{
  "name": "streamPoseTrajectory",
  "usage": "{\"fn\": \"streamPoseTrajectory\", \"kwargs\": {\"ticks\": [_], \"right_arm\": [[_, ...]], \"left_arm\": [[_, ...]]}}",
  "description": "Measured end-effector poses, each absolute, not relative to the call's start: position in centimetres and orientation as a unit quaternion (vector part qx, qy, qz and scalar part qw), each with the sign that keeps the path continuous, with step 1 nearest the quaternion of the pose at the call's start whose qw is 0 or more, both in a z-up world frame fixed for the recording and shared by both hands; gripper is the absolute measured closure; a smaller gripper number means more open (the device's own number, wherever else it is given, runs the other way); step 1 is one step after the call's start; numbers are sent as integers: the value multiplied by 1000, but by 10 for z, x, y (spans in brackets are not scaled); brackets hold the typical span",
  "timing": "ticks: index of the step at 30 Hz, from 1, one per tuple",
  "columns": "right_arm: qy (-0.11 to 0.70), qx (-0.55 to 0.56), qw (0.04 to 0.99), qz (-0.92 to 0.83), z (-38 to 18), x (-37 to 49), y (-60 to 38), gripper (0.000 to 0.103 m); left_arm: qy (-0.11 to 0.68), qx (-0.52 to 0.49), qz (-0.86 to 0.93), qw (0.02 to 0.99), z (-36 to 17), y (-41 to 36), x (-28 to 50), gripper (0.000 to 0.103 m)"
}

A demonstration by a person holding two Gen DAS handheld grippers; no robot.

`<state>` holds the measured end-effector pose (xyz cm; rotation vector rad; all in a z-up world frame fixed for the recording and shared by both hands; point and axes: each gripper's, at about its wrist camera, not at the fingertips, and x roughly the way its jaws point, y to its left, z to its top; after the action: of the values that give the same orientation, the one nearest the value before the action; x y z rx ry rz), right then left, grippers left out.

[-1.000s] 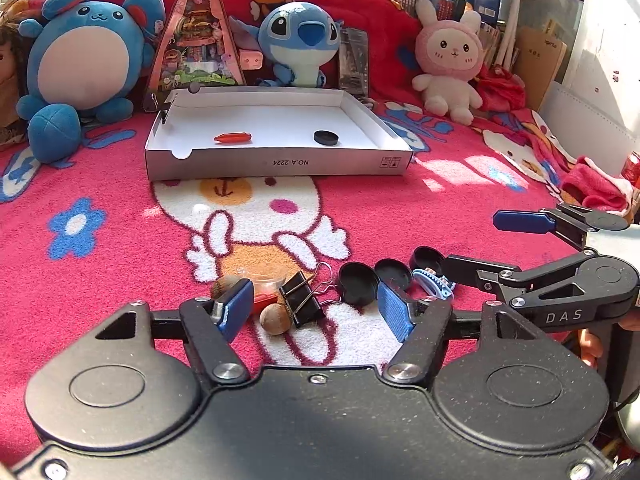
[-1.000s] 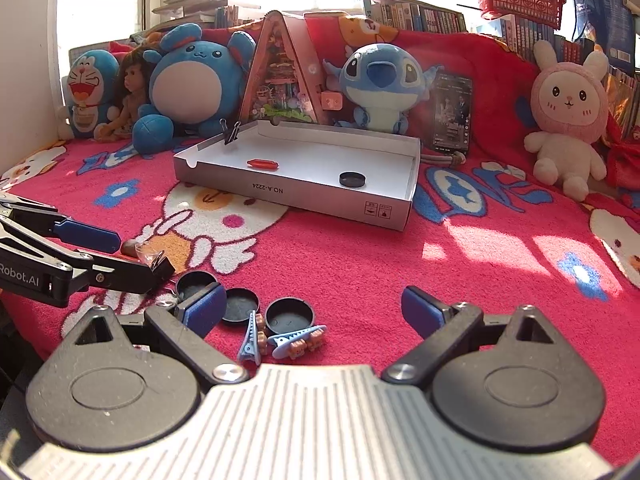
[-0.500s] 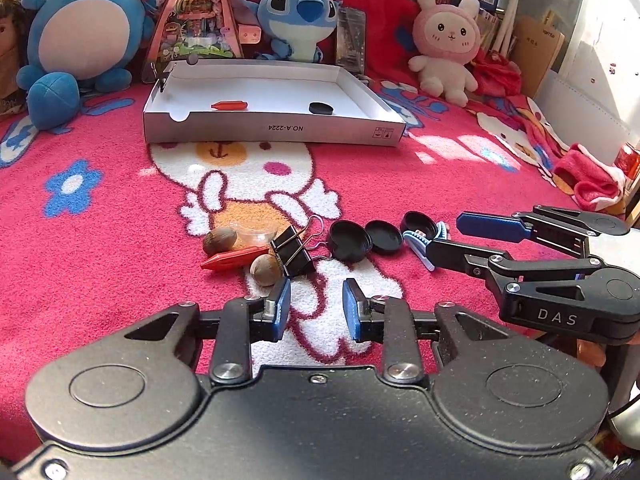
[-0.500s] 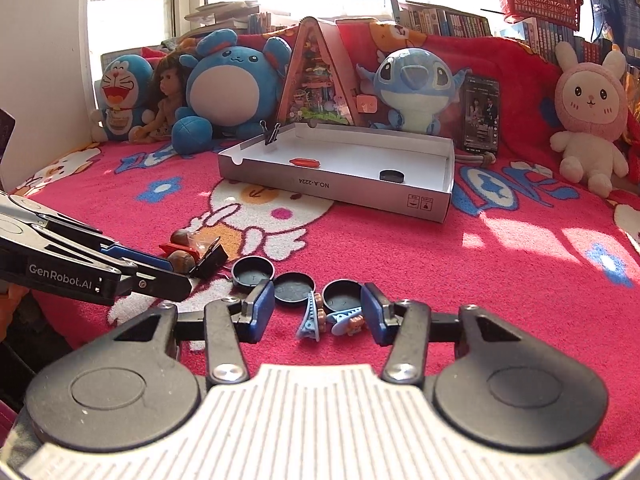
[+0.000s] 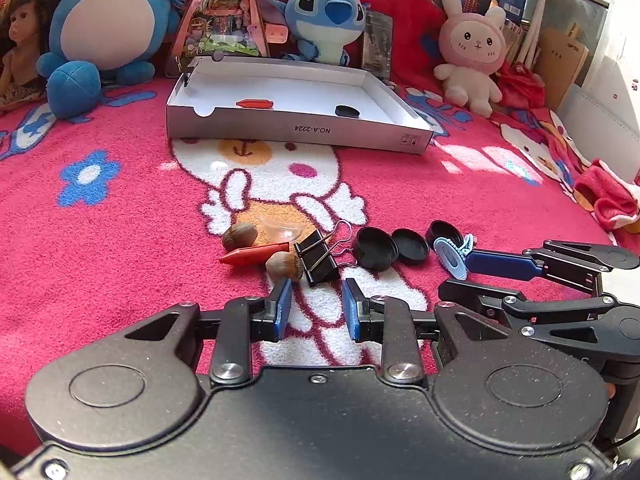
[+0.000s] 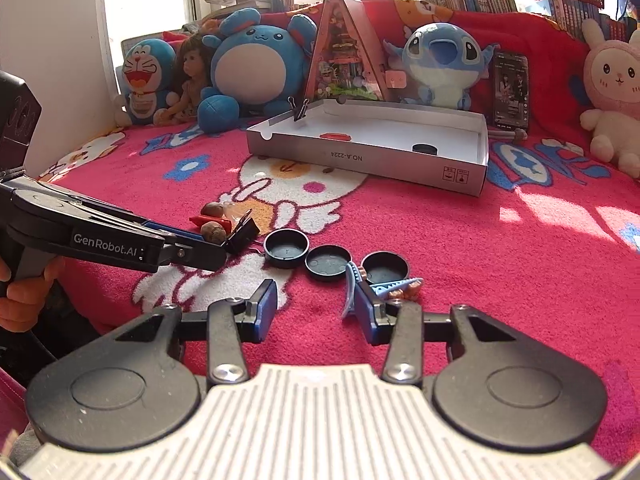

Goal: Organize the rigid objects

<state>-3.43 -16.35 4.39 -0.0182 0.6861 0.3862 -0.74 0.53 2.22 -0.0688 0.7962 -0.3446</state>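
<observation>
A white box lid (image 5: 304, 130) holds a red peg (image 5: 254, 103) and a black cap (image 5: 347, 111); it also shows in the right wrist view (image 6: 372, 160). On the blanket lie two nuts (image 5: 239, 236), a red peg (image 5: 256, 254), a black binder clip (image 5: 318, 256), three black caps (image 5: 375, 248) and blue hair clips (image 5: 454, 254). My left gripper (image 5: 316, 310) is open and empty, just short of the binder clip. My right gripper (image 6: 316, 314) is open and empty, with its right finger beside the hair clips (image 6: 384, 286).
Plush toys (image 5: 108, 28), a doll (image 5: 20, 52) and a triangular display case (image 5: 224, 16) line the back behind the box lid. Bookshelves stand behind them. A red cloth (image 5: 612, 200) lies at the right edge of the blanket.
Both grippers narrowed from wide open and pulled back a little from the objects. The left gripper shifted toward the binder clip; the right one stands by the hair clips.
</observation>
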Motion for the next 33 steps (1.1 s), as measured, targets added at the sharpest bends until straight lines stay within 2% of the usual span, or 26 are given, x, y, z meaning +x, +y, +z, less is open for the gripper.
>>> {"fn": "streamPoseTrajectory", "kwargs": {"ticks": [9, 11, 33], "right_arm": [[354, -10, 928, 119, 35, -23, -182, 48], [354, -10, 929, 109, 34, -20, -183, 45], [334, -36, 942, -20, 35, -7, -197, 44]], "left_arm": [[361, 11, -132, 923, 24, 9, -12, 76], [365, 7, -129, 922, 23, 11, -10, 76], [364, -9, -126, 923, 18, 11, -1, 77]]}}
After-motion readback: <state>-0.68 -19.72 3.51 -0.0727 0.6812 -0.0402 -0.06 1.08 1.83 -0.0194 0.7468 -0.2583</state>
